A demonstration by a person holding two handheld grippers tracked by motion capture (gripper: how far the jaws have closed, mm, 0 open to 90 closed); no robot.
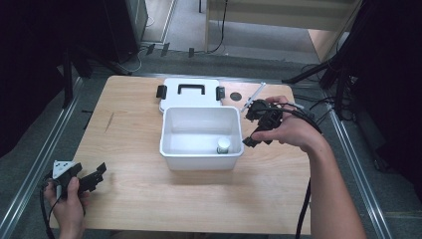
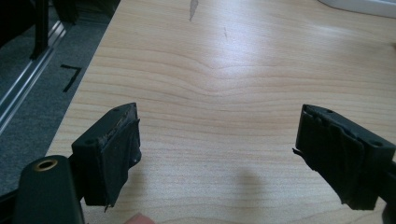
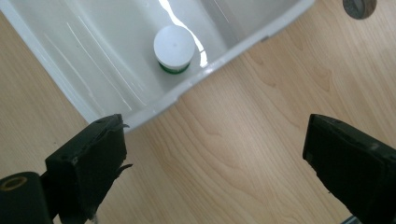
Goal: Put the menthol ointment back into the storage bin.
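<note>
Jaws of the left gripper [image 1: 94, 175], at the counter's [image 1: 149, 189] near left corner, stand wide apart, empty. The small jar [image 1: 223, 145] stands upright in the white tub's [image 1: 199, 159] near right corner, mid-counter. Right gripper [image 1: 255, 127], beside the tub's right wall: jaws wide, empty.

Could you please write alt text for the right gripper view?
A small white-capped jar stands inside an open white bin on a wooden table. The right gripper hangs beside the bin, jaws wide apart and empty.
</note>
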